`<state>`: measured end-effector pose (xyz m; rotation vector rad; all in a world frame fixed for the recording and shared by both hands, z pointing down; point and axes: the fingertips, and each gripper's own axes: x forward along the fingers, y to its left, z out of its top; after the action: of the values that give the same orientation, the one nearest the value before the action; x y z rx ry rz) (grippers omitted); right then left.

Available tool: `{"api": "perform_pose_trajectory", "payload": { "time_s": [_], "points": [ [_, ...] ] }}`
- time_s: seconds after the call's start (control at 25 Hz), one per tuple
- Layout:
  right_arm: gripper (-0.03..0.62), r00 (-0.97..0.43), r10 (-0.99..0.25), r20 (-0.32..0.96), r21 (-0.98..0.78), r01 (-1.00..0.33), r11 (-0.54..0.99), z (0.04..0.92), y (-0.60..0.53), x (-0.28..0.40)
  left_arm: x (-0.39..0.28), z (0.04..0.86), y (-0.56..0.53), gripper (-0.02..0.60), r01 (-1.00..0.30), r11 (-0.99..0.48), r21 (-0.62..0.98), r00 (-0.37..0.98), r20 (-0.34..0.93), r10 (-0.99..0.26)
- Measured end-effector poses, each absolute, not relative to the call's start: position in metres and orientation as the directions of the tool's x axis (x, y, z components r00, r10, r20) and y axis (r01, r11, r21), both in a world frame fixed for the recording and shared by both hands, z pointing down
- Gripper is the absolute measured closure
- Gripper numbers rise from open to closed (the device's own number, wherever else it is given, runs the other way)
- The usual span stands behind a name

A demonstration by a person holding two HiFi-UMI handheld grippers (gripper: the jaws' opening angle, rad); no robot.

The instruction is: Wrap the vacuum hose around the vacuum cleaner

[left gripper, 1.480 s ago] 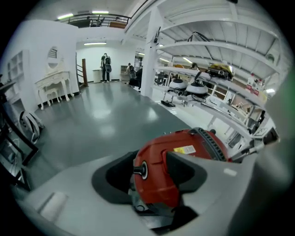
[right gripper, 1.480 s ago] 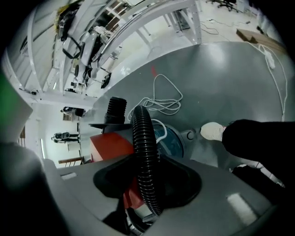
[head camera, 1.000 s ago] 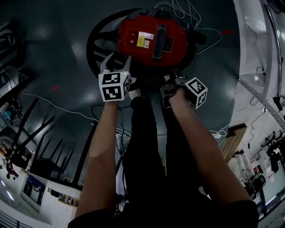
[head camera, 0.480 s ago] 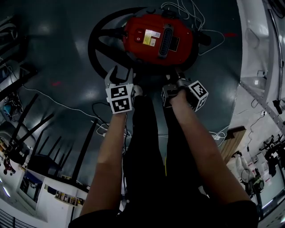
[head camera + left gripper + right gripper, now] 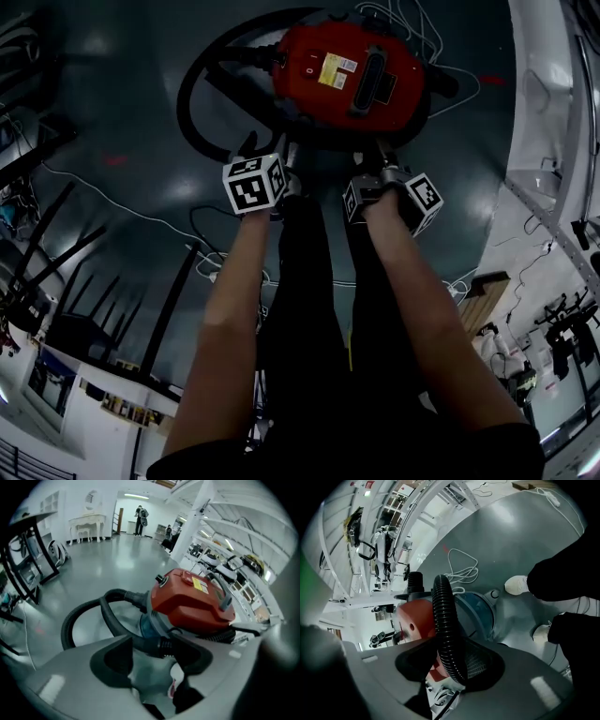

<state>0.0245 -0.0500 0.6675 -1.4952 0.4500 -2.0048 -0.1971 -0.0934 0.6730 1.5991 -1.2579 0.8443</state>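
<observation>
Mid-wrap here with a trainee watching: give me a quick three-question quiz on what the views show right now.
1. Multiple choice: the right tongs grip A) a broom handle, B) the black ribbed hose, C) a cloth?
2. True or false: the vacuum cleaner has a green top.
3. Fill in: in the head view, the hose's slack loop bulges to the vacuum cleaner's ____ side.
Key: 1 B. 2 False, it is red. 3 Left.
</observation>
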Motion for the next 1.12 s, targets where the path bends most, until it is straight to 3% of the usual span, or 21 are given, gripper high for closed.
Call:
{"api": "perform_pose_trajectory", "payload": {
  "time_s": [0.28, 0.32, 0.36, 0.44, 0.64, 0.88, 1.12],
  "points": [
    [0.423, -0.206, -0.658, 0.724, -0.603, 0.275, -0.749, 0.663, -0.050, 0.016, -0.174, 0.682, -0.081, 0.341, -0.826, 0.325, 0.460, 0.309, 0.853, -0.421],
    [0.424, -0.210, -0.659, 0.722, -0.605, 0.271, -0.749, 0.662, -0.050, 0.015, -0.172, 0.681, -0.081, 0.334, -0.795, 0.350, 0.495, 0.329, 0.837, -0.436],
    [0.424, -0.215, -0.659, 0.720, -0.606, 0.266, -0.749, 0.662, -0.050, 0.015, -0.169, 0.679, -0.083, 0.288, -0.771, 0.355, 0.529, 0.355, 0.820, -0.450],
    [0.424, -0.225, -0.659, 0.718, -0.609, 0.255, -0.751, 0.662, -0.051, 0.013, -0.161, 0.674, -0.087, 0.283, -0.751, 0.335, 0.569, 0.398, 0.794, -0.459],
    [0.425, -0.264, -0.649, 0.714, -0.631, 0.158, -0.759, 0.655, -0.052, 0.003, -0.150, 0.686, -0.092, 0.278, -0.782, 0.340, 0.522, 0.374, 0.830, -0.413],
    [0.428, -0.305, -0.656, 0.690, -0.683, 0.026, -0.730, 0.648, -0.061, -0.013, -0.158, 0.703, -0.085, 0.285, -0.722, 0.499, 0.479, 0.325, 0.872, -0.367],
    [0.430, -0.328, -0.650, 0.685, -0.695, -0.027, -0.719, 0.648, -0.060, -0.016, -0.154, 0.710, -0.074, 0.340, -0.496, 0.715, 0.492, 0.340, 0.868, -0.361]
  ]
}}
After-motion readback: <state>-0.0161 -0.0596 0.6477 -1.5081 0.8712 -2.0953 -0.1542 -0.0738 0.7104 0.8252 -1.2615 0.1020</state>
